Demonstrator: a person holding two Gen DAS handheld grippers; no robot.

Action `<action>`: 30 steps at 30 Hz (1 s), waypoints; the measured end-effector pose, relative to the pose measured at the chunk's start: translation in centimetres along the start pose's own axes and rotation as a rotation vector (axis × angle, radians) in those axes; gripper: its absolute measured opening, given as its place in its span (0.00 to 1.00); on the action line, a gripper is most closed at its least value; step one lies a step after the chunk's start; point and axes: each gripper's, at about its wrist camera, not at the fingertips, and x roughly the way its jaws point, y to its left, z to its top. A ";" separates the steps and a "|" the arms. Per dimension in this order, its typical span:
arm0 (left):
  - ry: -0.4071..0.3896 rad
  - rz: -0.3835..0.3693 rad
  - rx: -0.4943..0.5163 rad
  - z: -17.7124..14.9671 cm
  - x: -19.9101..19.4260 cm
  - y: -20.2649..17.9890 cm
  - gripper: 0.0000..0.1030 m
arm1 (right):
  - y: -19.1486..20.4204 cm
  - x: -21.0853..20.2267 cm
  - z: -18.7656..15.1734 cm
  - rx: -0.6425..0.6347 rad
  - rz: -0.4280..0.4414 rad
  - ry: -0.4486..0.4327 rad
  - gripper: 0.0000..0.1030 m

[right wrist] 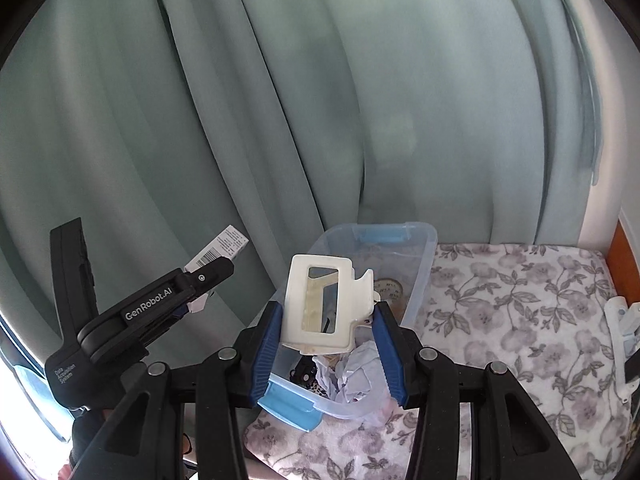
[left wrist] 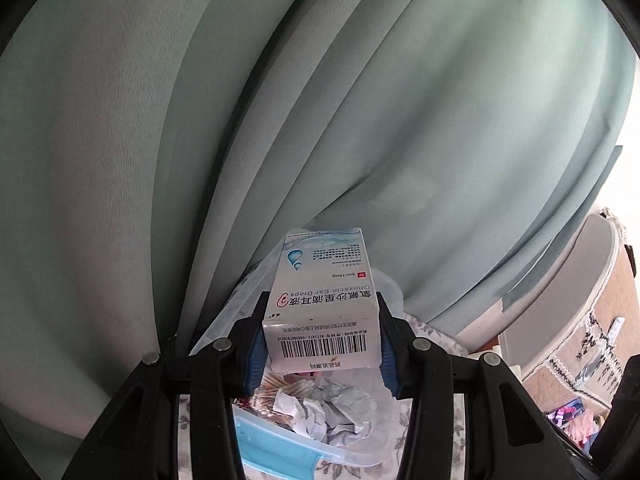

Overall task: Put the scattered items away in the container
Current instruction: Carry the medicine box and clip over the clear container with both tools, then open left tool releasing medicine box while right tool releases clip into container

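Note:
My left gripper [left wrist: 322, 344] is shut on a white ear drops box [left wrist: 324, 300] and holds it up above the clear plastic container [left wrist: 352, 454]. In the right wrist view the left gripper [right wrist: 208, 280] and the box [right wrist: 224, 250] show at the left, raised beside the container. My right gripper [right wrist: 328, 340] is shut on a cream hair claw clip [right wrist: 320, 304], held over the container [right wrist: 424, 272]. The container holds crumpled paper [right wrist: 360, 376], cotton swabs [left wrist: 276, 390] and small dark items. It has blue latches [right wrist: 292, 404].
The container sits on a bed with a grey floral blanket [right wrist: 500, 320]. A green curtain [right wrist: 280, 100] hangs close behind. A white object [right wrist: 620, 320] lies at the bed's right edge by an orange frame. A padded headboard [left wrist: 580, 300] stands at the right.

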 end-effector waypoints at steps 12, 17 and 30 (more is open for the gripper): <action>0.074 0.023 -0.033 -0.2 2.5 2.7 0.46 | 0.1 5.1 -0.8 -0.012 0.004 0.108 0.48; 0.100 0.020 -0.033 -0.3 3.4 3.2 0.46 | -0.1 6.8 -1.0 -0.012 -0.005 0.137 0.48; 0.176 -0.003 -0.013 -1.3 6.4 2.9 0.60 | -1.3 9.2 -1.3 0.013 -0.035 0.178 0.48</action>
